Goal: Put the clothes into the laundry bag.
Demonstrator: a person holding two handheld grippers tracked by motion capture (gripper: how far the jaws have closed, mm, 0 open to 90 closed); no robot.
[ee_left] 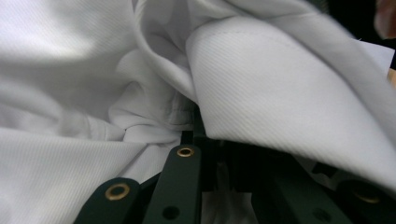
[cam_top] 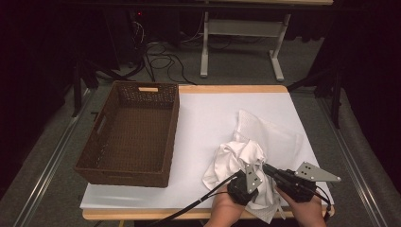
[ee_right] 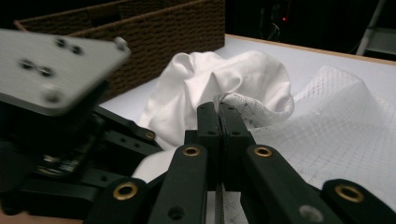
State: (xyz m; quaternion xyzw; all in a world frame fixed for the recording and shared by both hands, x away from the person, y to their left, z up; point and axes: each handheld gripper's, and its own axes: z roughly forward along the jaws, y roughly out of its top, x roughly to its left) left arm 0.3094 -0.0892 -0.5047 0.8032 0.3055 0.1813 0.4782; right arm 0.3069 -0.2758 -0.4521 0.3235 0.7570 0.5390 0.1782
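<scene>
A crumpled white cloth lies on the white table cover near the front edge, partly over a white mesh fabric spread behind it. My left gripper is buried in the plain cloth. In the left gripper view its jaws stand together, with folds of the white cloth pinched between them. My right gripper reaches in from the right. Its jaws are shut on a raised edge of the mesh fabric, just in front of the bunched white cloth.
An empty brown wicker basket stands on the left half of the table, its side showing behind the cloth. The white cover is bare between basket and fabrics. The table's front edge runs just below both hands.
</scene>
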